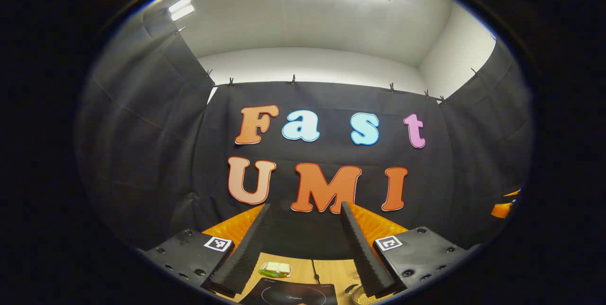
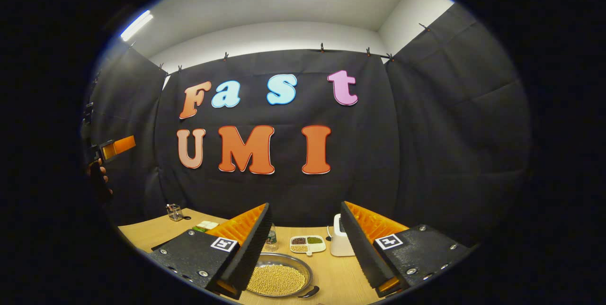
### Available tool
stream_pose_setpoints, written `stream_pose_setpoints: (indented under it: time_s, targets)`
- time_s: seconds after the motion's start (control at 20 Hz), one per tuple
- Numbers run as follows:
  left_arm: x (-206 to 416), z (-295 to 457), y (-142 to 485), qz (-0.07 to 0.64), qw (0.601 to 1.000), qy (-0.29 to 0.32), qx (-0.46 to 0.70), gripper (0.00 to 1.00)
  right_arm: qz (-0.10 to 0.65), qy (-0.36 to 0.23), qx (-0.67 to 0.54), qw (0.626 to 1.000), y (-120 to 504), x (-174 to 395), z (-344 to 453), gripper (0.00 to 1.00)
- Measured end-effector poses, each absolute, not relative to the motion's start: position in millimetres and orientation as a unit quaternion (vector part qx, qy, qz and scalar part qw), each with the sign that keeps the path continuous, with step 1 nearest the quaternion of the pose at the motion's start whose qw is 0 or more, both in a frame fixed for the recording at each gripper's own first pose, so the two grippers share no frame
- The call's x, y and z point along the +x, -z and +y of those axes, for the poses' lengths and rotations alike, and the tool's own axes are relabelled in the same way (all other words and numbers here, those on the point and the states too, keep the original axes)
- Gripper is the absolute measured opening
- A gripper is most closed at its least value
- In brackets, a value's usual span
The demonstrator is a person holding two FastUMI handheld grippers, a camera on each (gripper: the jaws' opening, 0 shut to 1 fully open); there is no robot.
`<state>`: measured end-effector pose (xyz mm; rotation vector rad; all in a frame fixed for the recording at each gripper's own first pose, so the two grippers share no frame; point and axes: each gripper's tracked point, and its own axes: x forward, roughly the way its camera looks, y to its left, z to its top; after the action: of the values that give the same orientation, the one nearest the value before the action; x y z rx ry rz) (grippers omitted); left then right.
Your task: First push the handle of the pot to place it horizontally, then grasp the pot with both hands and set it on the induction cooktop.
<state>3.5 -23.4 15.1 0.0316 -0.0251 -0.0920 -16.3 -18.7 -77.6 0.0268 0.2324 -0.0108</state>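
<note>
With both hand-held grippers, left and right, released above the bench, the pot beside the cooktop should be approached low, its handle being pushed slowly.

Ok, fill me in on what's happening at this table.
A person holds a gripper in each hand, both raised above the wooden table with jaws open and nothing held. The left gripper looks toward the black induction cooktop. The right gripper hangs above the pot, which is full of yellow beans and sits on the table, not yet touched or moved.
</note>
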Motion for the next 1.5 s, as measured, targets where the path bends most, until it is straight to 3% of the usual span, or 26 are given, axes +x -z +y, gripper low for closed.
stream_pose_setpoints:
  time_s: [0.1,0.25,0.45,0.7,0.95,1.15,1.5]
  targets:
    - [2.7,-20.0,-13.4,-0.013,0.999,0.04,0.025,0.95,0.141,-0.004,0.014,0.99,96.8,-21.0,-13.3,0.91]
    - [2.5,-17.6,-5.1,-0.007,0.999,0.036,0.027,0.95,0.183,-0.017,0.023,0.983,127.6,-28.0,-5.3,0.79]
    - [2.0,-10.9,9.5,0.01,0.999,0.029,0.029,0.94,0.282,-0.043,0.068,0.956,186.2,-50.1,12.9,0.58]
    - [4.6,-8.4,22.4,0.023,0.998,0.022,0.046,0.94,0.392,-0.055,0.096,0.913,255.8,-81.6,30.5,0.21]
    - [7.7,-13.3,34.4,0.034,0.998,0.027,0.05,0.94,0.476,-0.066,0.105,0.871,316.2,-114.6,42.2,0.14]
    - [14.0,-15.8,45.4,0.046,0.997,0.029,0.049,0.94,0.519,-0.06,0.121,0.844,345.9,-131.1,44.7,0.0]
    - [20.0,-25.1,61.2,0.07,0.996,0.037,0.046,0.94,0.588,-0.04,0.133,0.797,397.1,-143.9,38.4,0.0]
